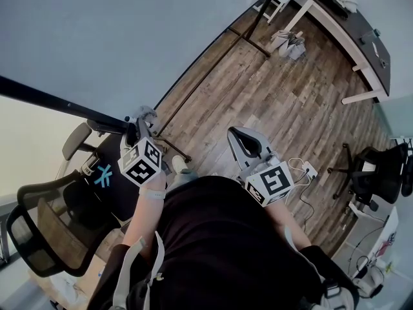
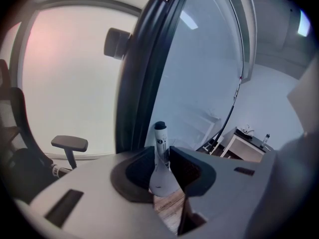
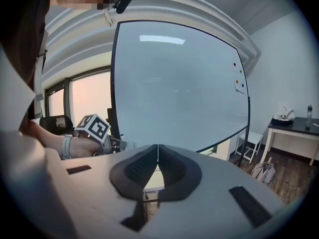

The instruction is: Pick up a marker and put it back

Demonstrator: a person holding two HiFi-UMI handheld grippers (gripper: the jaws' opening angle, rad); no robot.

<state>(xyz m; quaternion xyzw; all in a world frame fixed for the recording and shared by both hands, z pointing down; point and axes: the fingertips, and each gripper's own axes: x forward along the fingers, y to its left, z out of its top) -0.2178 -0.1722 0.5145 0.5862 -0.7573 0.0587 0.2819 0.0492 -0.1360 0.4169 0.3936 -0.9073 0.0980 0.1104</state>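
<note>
The left tool [image 2: 168, 158] is clamped on a white marker [image 2: 160, 146] close to the whiteboard [image 2: 209, 73]. The right tool [image 3: 157, 156] faces the whiteboard, its jaws together and empty.

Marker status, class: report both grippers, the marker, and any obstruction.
Left gripper shut on marker, which pokes out past the jaws. Right gripper shut, empty. Whiteboard close ahead; nothing blocking seen.

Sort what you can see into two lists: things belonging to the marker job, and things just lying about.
Belongs to the job:
- marker, gripped between the jaws of the left gripper
- whiteboard, probably where the marker is used

Just lying about:
- office chair
- dark-topped desk
- right gripper, shut, empty and idle
</note>
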